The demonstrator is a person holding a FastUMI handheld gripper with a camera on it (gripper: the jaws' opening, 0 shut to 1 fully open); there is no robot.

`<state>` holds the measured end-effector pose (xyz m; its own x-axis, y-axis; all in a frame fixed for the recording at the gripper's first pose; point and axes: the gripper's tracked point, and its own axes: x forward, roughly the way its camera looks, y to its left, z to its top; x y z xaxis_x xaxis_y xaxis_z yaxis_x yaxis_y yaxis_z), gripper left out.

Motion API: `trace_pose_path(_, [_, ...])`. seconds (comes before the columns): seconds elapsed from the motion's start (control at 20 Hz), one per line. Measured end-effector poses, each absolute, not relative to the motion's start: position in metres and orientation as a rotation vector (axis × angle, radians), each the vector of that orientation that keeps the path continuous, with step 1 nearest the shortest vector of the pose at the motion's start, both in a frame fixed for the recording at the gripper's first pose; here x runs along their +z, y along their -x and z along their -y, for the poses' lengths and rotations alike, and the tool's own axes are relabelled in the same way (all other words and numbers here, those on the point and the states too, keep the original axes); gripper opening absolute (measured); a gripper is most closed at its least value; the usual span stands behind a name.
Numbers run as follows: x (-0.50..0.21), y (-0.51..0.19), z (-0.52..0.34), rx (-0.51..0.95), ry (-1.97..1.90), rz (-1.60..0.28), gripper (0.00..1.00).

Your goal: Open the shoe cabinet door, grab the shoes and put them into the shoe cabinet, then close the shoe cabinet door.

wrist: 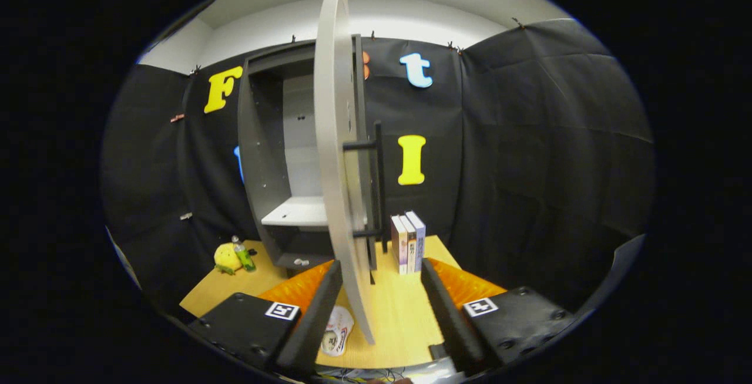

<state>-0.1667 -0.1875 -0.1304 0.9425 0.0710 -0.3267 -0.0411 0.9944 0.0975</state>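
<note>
I see the cabinet (276, 155) standing on the table (405, 319) ahead of the tool (379, 307). Its door (335, 137) is swung open, edge-on toward me, its lower edge reaching down between the fingers without touching either. The handle (379, 187) faces right. A shoe (338, 330) lies on the table between the left finger and the door. My tool is level, fingers spread wide, gripping nothing. Books (408, 243) stand right of the door; a plush toy (226, 258) and a bottle (242, 254) sit left of the cabinet.

Square coded tags and screws mark the gripper (379, 290) housings.
</note>
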Motion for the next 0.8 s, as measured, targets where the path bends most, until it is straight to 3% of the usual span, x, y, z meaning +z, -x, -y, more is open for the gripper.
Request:
trace_pose_path(0.05, [-0.145,0.176,0.183,0.068,-0.085,-0.376,0.95])
trace_pose_path(0.1, [-0.158,0.19,0.177,0.076,-0.076,-0.411,1.0])
trace_pose_path(0.5, [-0.251,0.24,0.097,0.181,-0.082,-0.623,0.99])
trace_pose_path(0.8, [-0.331,0.208,0.03,0.231,-0.075,-0.73,0.99])
